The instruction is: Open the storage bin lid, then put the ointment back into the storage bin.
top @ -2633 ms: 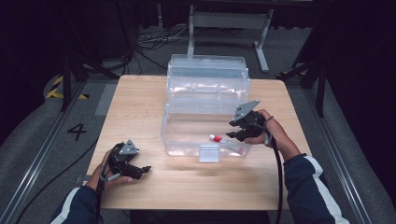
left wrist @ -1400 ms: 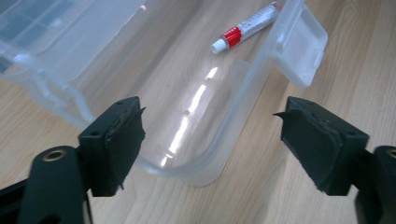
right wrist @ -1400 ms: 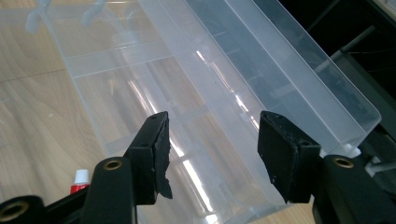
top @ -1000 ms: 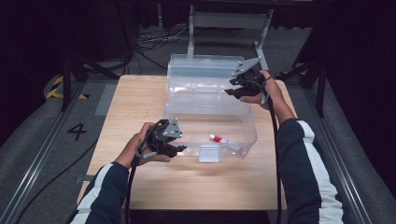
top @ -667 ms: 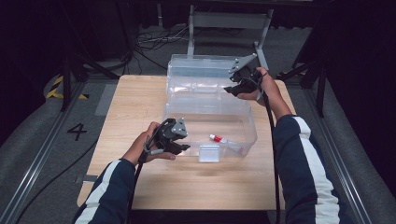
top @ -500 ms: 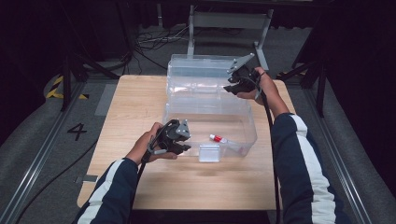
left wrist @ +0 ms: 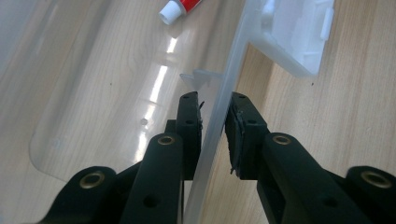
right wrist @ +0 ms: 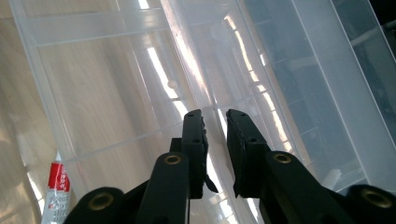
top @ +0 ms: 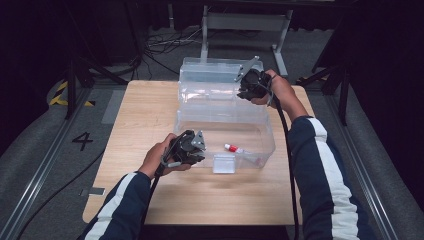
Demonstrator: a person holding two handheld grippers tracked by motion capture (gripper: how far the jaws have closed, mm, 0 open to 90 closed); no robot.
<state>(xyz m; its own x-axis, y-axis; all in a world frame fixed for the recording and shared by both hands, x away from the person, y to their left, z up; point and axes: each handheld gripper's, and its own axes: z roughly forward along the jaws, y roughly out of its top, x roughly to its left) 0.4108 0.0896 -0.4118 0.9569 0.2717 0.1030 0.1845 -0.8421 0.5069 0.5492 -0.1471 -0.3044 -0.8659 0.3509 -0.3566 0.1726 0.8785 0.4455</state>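
From above, we see a clear plastic box (top: 225,125) on the wooden table (top: 140,110), its lid (top: 212,75) raised at the far side. Our left gripper (top: 196,150) sits at the box's near left wall, our right gripper (top: 245,89) at the lid's right end. A red-and-white tube (top: 234,148) lies inside the box.

In the left gripper view, the jaws have just been closing and straddle the box's front wall (left wrist: 219,112), pads against it.

In the right gripper view, the jaws have just been closing around a clear ridge (right wrist: 215,116); we cannot tell if they press on it.
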